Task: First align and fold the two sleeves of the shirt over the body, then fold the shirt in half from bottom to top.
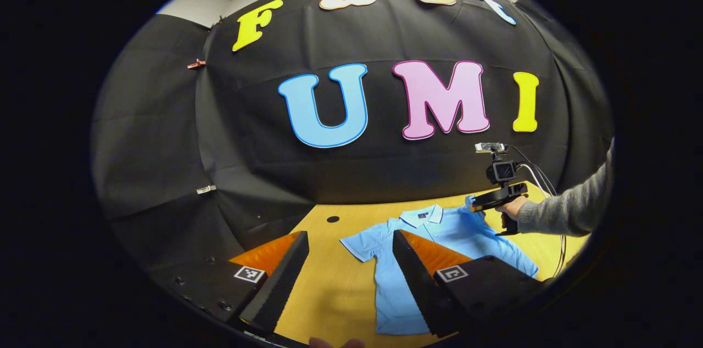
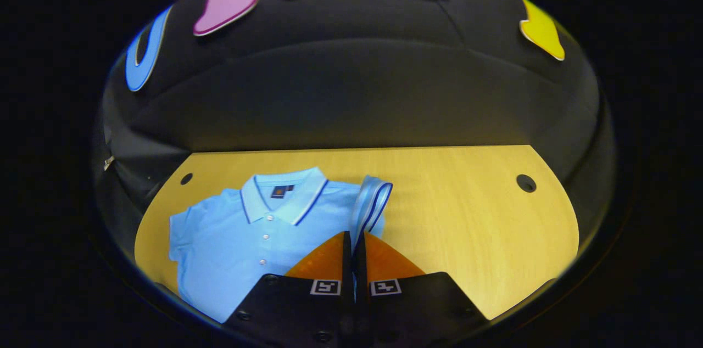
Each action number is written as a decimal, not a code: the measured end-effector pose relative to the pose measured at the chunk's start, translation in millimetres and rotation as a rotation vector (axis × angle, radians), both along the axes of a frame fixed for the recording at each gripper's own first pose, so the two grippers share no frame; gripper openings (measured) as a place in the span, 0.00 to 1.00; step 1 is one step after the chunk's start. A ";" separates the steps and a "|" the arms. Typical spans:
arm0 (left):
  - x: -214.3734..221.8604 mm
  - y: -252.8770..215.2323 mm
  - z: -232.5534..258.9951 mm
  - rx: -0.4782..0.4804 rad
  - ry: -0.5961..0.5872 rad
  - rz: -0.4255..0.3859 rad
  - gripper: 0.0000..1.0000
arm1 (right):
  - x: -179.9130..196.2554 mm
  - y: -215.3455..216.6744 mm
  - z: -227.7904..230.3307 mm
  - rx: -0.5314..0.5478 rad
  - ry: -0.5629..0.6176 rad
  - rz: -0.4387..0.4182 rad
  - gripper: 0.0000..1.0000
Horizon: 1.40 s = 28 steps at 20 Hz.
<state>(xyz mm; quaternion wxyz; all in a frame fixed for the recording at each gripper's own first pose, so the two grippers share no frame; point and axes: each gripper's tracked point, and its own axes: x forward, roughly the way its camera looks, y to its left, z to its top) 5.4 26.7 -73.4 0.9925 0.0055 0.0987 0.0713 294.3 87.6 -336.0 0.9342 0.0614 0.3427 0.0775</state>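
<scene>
A light blue polo shirt [image 1: 403, 282] [image 2: 241, 238] lies face up on the wooden table [image 1: 329, 293] [image 2: 467, 216], collar toward the wall. My right gripper [image 2: 354, 235] is shut on the cuff of one short sleeve [image 2: 372, 200], which stands lifted off the table beside the shirt's body. In the left gripper view that same right gripper [image 1: 479, 204] shows far off at the shirt's shoulder, held by a hand in a grey sleeve [image 1: 565, 208]. My left gripper [image 1: 350, 235] hangs open above the near side, over the other sleeve [image 1: 360, 243], with nothing between its fingers.
The table has round holes [image 2: 525, 183] [image 2: 186, 178] [image 1: 333, 219] near its back corners. Black cloth walls close in behind and at the sides. Cables [image 1: 541, 180] trail from the right gripper. Bare tabletop stretches to the right of the shirt in the right gripper view.
</scene>
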 end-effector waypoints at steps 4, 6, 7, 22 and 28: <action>-14.1 14.1 -1.4 -0.001 0.002 0.024 0.97 | -21.4 71.6 -12.6 0.009 0.030 0.122 0.05; -19.5 19.9 -3.3 -0.002 0.008 0.036 0.97 | -31.6 90.8 -21.8 0.003 0.051 0.169 0.05; -21.6 22.2 -3.8 -0.004 0.011 0.042 0.98 | -35.7 101.5 -26.4 0.000 0.059 0.189 0.05; -26.2 36.1 -12.1 -0.013 0.022 0.070 0.97 | -62.5 138.7 -63.3 -0.081 0.127 0.229 0.15; -23.4 35.2 -12.0 -0.011 0.021 0.064 0.97 | -67.4 155.3 -61.9 -0.085 0.100 0.232 0.81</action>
